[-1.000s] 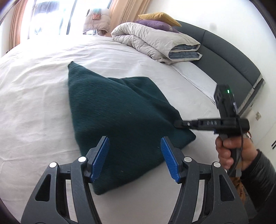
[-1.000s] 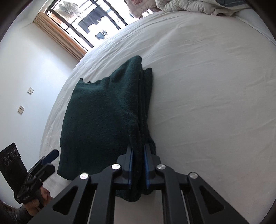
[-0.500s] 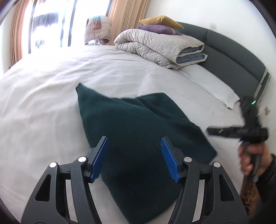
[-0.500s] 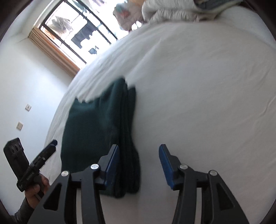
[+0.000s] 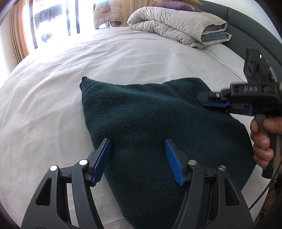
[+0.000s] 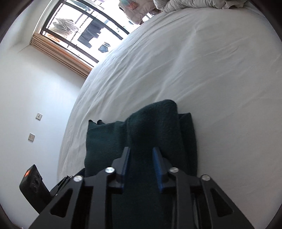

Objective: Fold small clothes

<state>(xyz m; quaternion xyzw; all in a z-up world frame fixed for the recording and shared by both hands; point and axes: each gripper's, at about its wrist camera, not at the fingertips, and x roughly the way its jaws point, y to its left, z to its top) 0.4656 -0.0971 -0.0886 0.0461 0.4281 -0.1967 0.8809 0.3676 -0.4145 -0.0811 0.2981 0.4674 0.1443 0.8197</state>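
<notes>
Here the right gripper (image 6: 141, 167) closes its jaws on a bunch of the soft green sweater (image 5: 158, 126).
The left gripper (image 5: 138, 162) has jaws apart; the thick knit sags, so edges give better hold.

left hand-held gripper (image 5: 137, 160) agape, right hand-held gripper (image 6: 141, 158) closing

One dark green knitted garment (image 5: 149, 126) lies on the bed (image 5: 123, 58), toward its near edge. Two claws are over it: the left claw (image 5: 138, 161) and the right claw (image 6: 141, 167), and one hand (image 5: 264, 139) shows on a grip at the right. At the head end of the bed sits one rolled duvet (image 5: 176, 24) with one white pillow (image 5: 225, 58) beside it and one purple cushion (image 5: 174, 4) behind. On the wall there are two switch plates (image 6: 35, 126), and one window (image 6: 82, 30).
</notes>
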